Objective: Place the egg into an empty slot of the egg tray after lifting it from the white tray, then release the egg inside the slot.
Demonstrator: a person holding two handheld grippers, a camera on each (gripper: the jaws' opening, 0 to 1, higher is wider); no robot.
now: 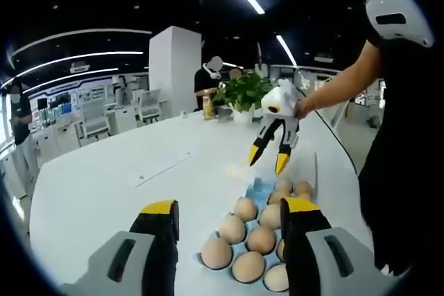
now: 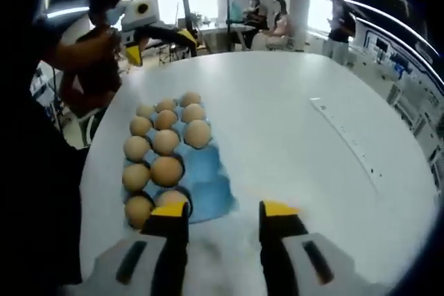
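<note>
Both grippers, left gripper (image 1: 229, 216) and right gripper (image 2: 223, 211), gape wide and empty, blue egg tray (image 2: 208, 171) at eleven o'clock of the right.

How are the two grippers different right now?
The left gripper sits low over the eggs in the blue egg tray, while the right gripper hangs higher, above the tray's far end. The left one's jaws stand wide apart; the right one's tips are closer together. Both have yellow tips, are open and hold nothing.

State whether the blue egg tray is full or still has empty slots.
Not full. In the right gripper view the egg tray shows bare blue slots beside the eggs, along its side nearer the table's middle.
</note>
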